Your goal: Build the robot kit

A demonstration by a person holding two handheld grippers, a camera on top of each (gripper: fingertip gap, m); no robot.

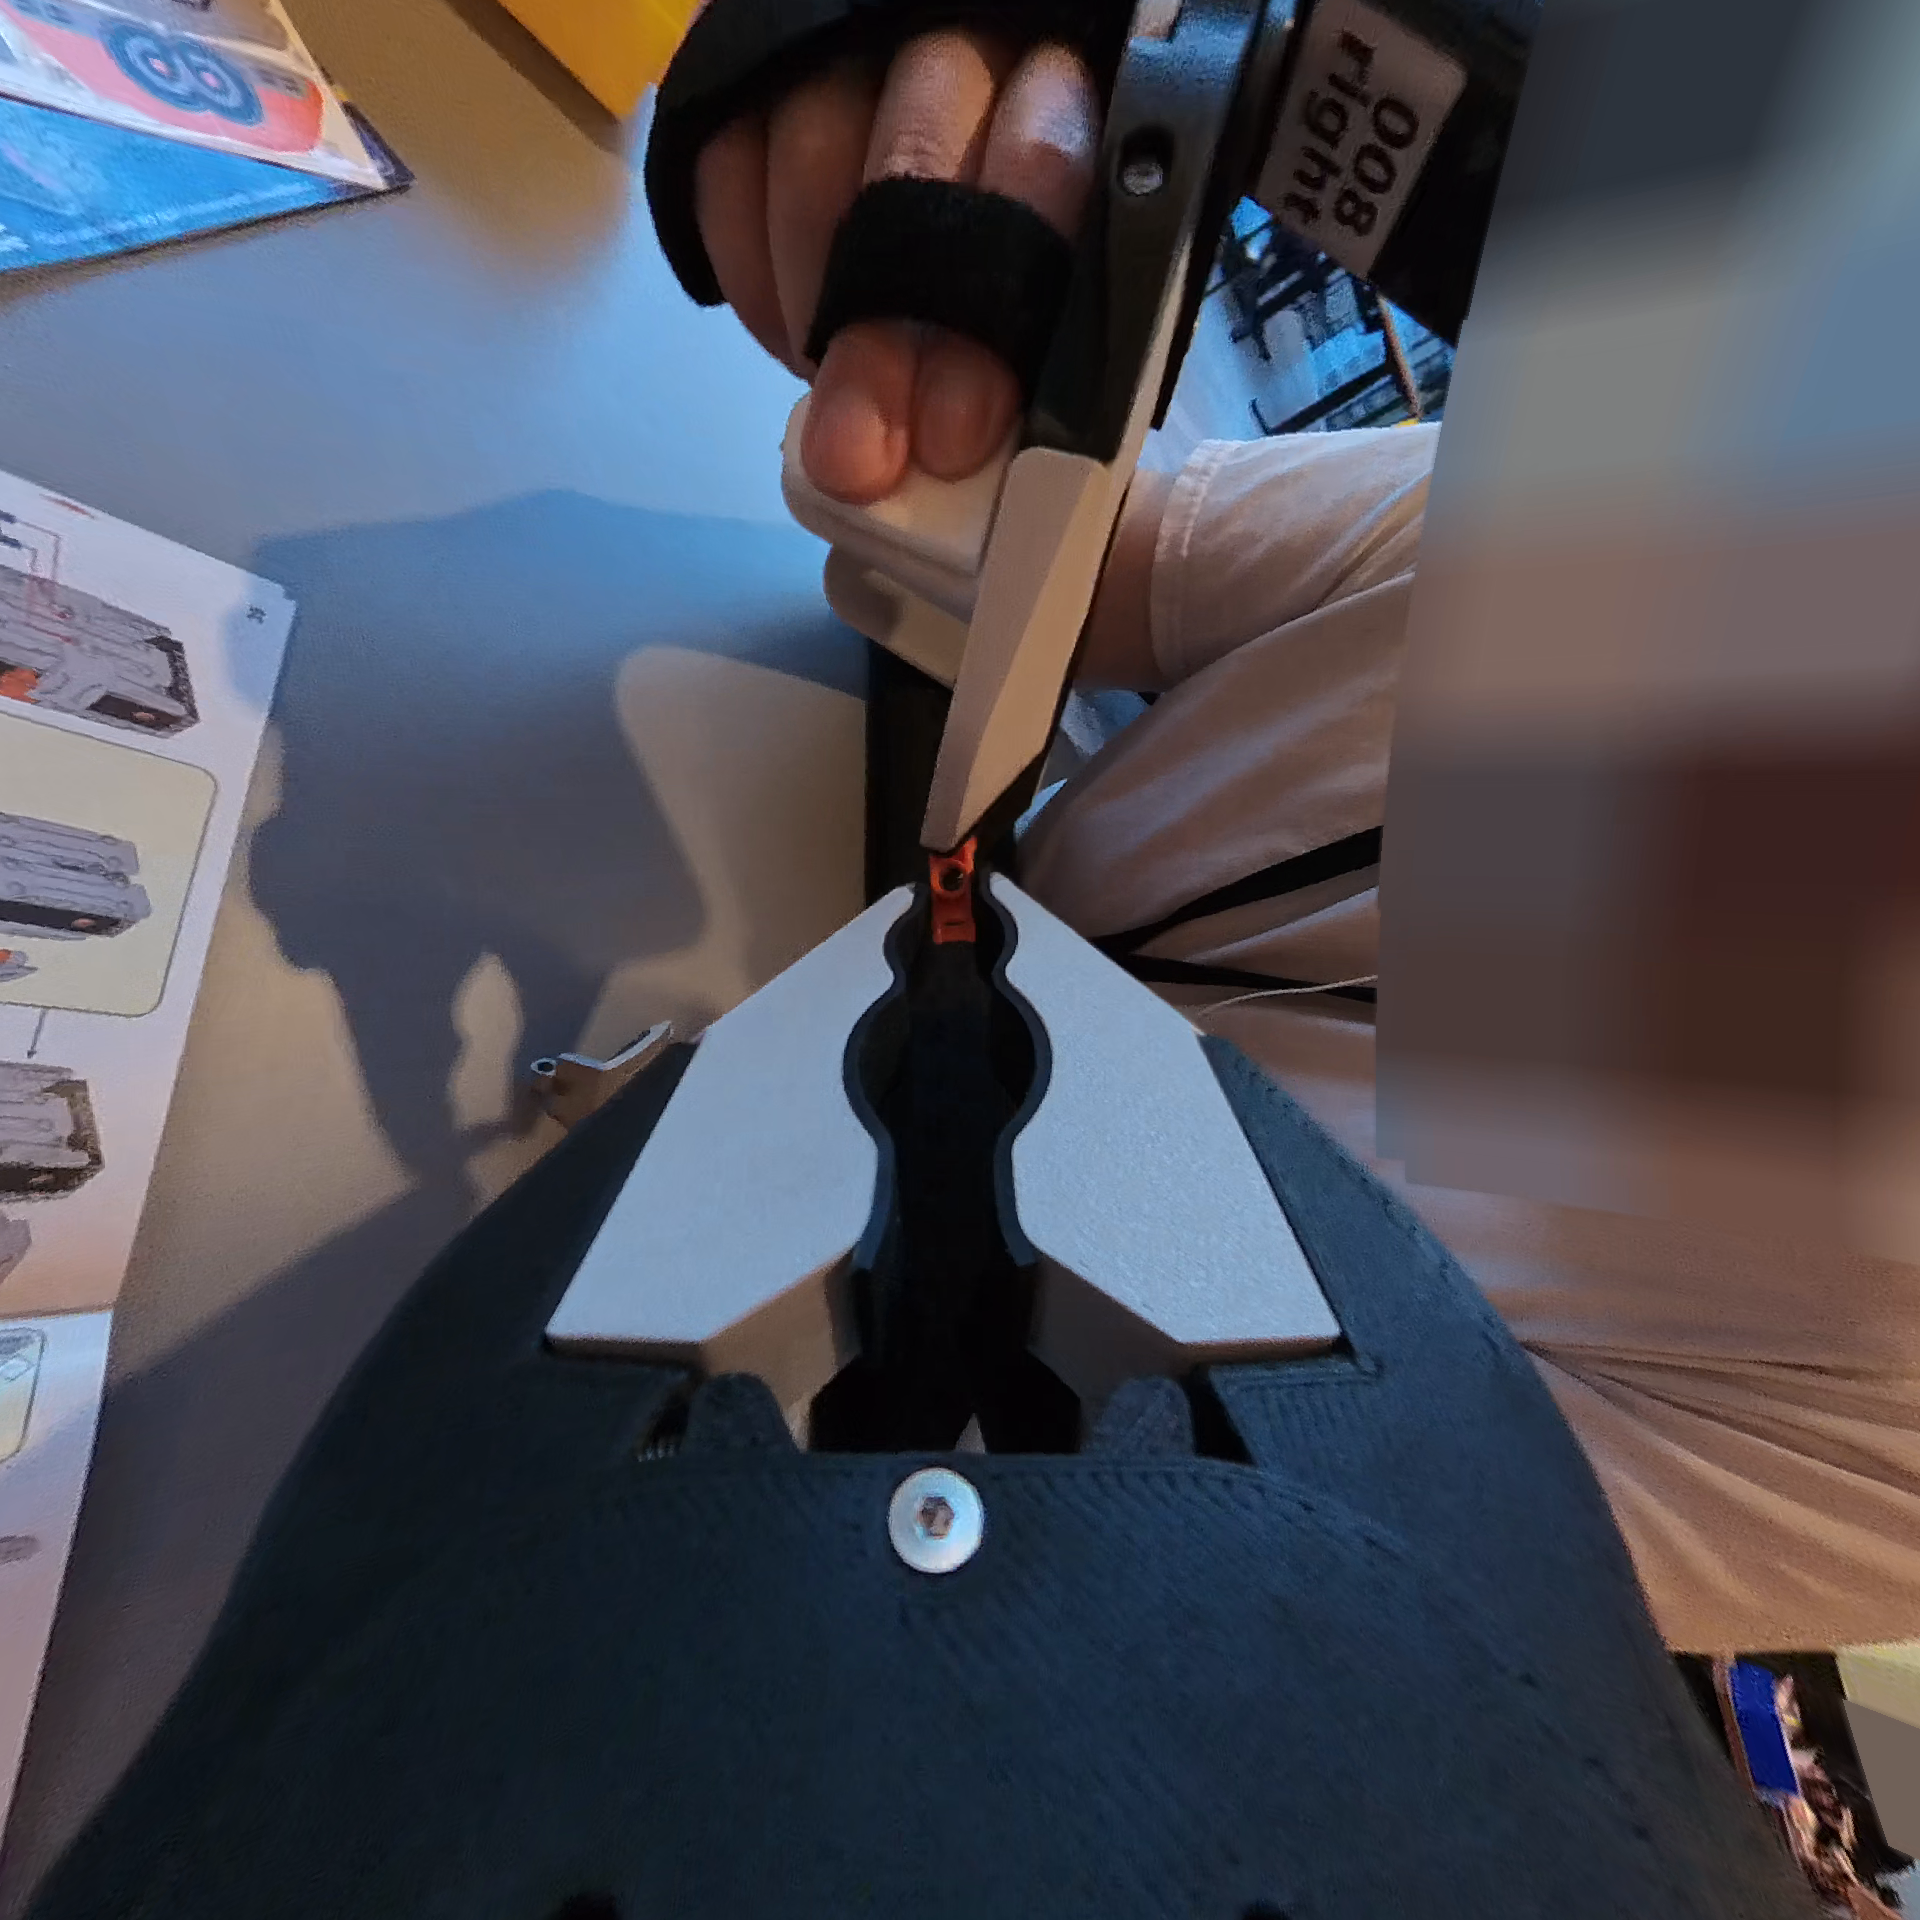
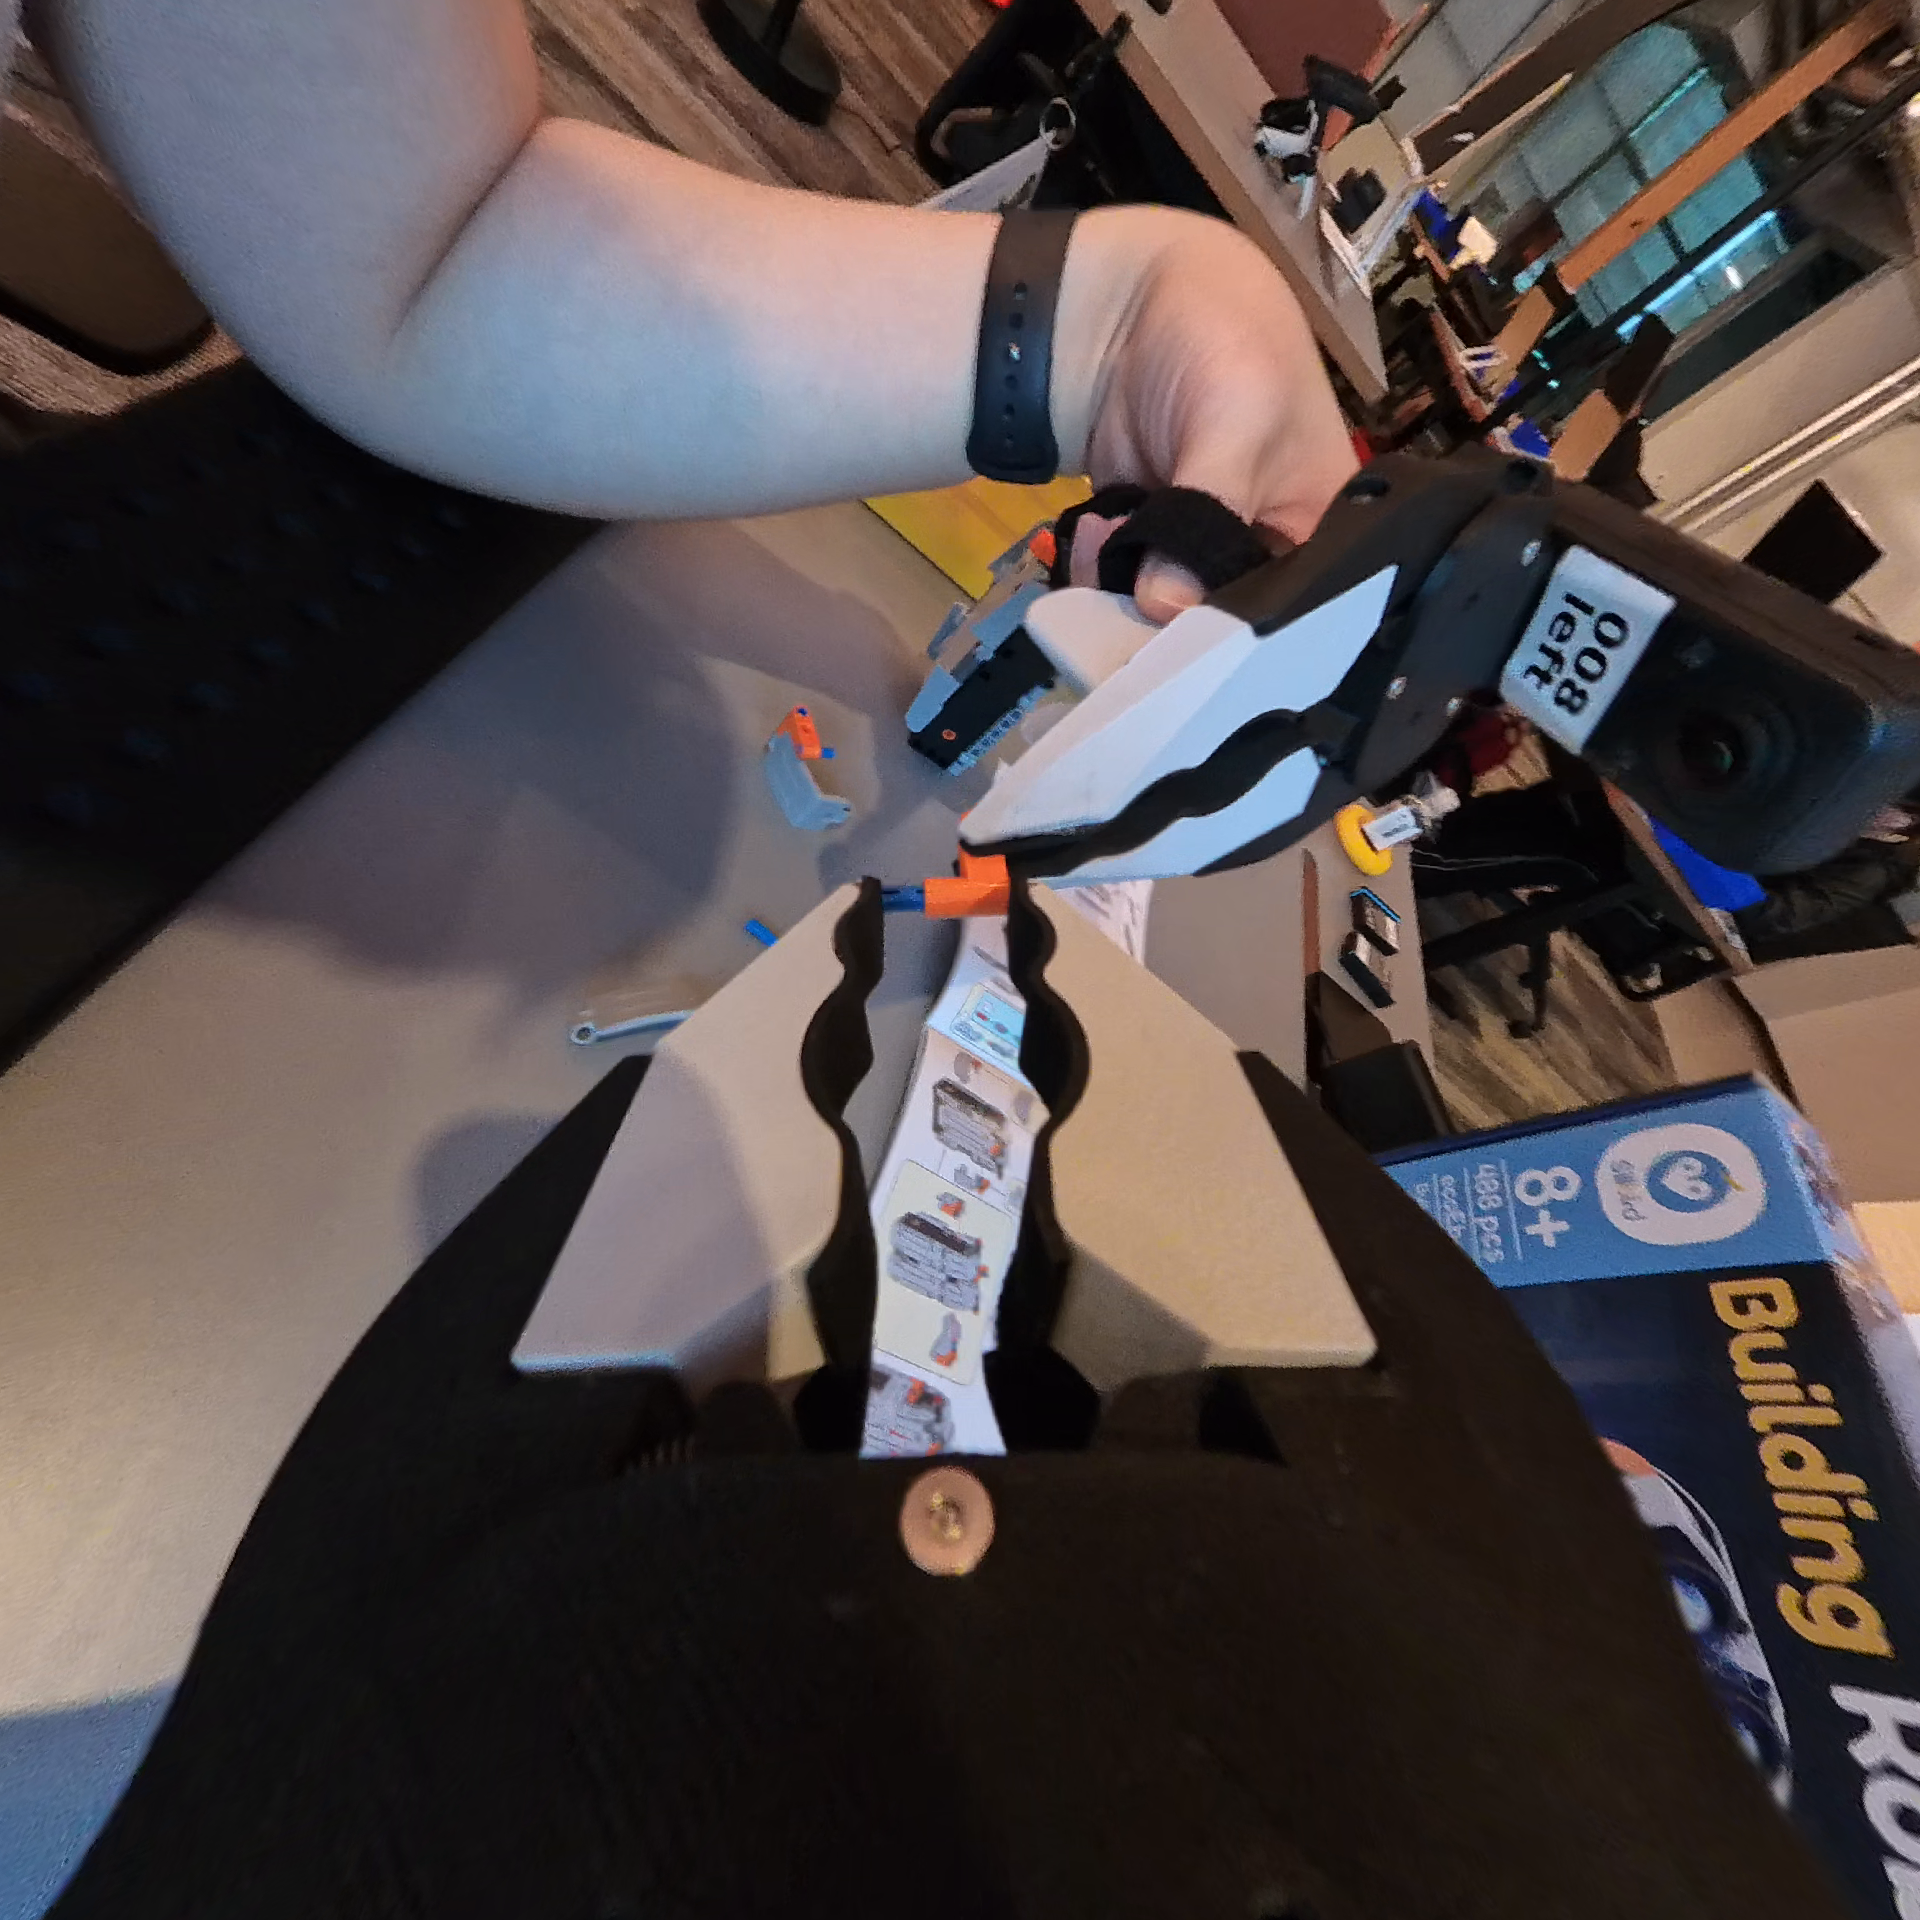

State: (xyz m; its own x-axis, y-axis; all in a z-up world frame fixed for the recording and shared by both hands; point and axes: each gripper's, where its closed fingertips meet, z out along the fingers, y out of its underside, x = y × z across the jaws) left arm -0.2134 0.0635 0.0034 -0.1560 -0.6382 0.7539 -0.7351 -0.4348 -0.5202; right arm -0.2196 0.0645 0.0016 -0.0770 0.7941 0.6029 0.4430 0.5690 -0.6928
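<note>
A small orange building piece (image 1: 950, 902) sits between my left gripper's (image 1: 954, 891) white fingertips, which are shut on it above the grey table (image 1: 499, 416). My right gripper (image 1: 951, 831) comes down from above and its tip meets the same piece. In the right wrist view the orange piece (image 2: 968, 894) has a blue pin (image 2: 900, 896) sticking out of its left side. Both span the narrow gap between my right gripper's (image 2: 943, 896) tips, which are closed on them. The left gripper (image 2: 987, 847) reaches in from the right and pinches the orange piece's top.
An instruction booklet (image 2: 956, 1195) lies under the grippers and also shows in the left wrist view (image 1: 94, 883). A grey and black model (image 2: 982, 686), a grey-orange sub-assembly (image 2: 802, 774), a loose blue pin (image 2: 761, 930) and a thin grey part (image 2: 623, 1027) lie on the table. A blue box (image 2: 1714, 1351) stands at the right. Less than 4 cm separates the two grippers' tips.
</note>
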